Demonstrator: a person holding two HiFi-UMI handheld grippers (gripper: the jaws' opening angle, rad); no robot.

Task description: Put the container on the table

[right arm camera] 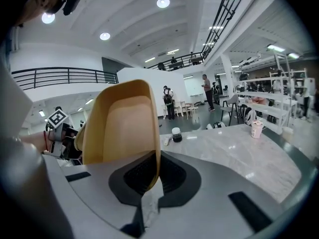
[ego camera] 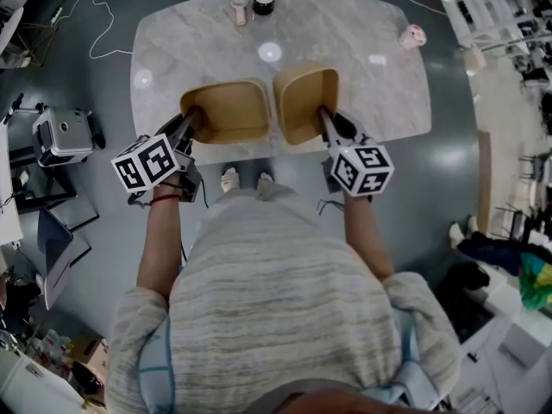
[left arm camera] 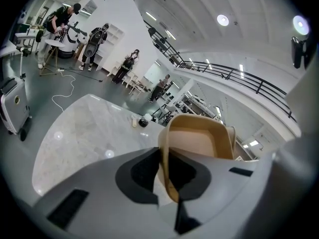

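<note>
Two tan open containers hang side by side over the near half of the marble table. My left gripper is shut on the left rim of the left container. My right gripper is shut on the right rim of the right container. In the left gripper view the thin tan wall of the left container runs down between the two dark pads of the left gripper. In the right gripper view the right container stands tilted, its wall pinched in the right gripper. Both containers look empty.
At the table's far edge stand a black-lidded jar and a small bottle. A pink cup lies at the far right corner. A grey case sits on the floor at left, white racks at back right.
</note>
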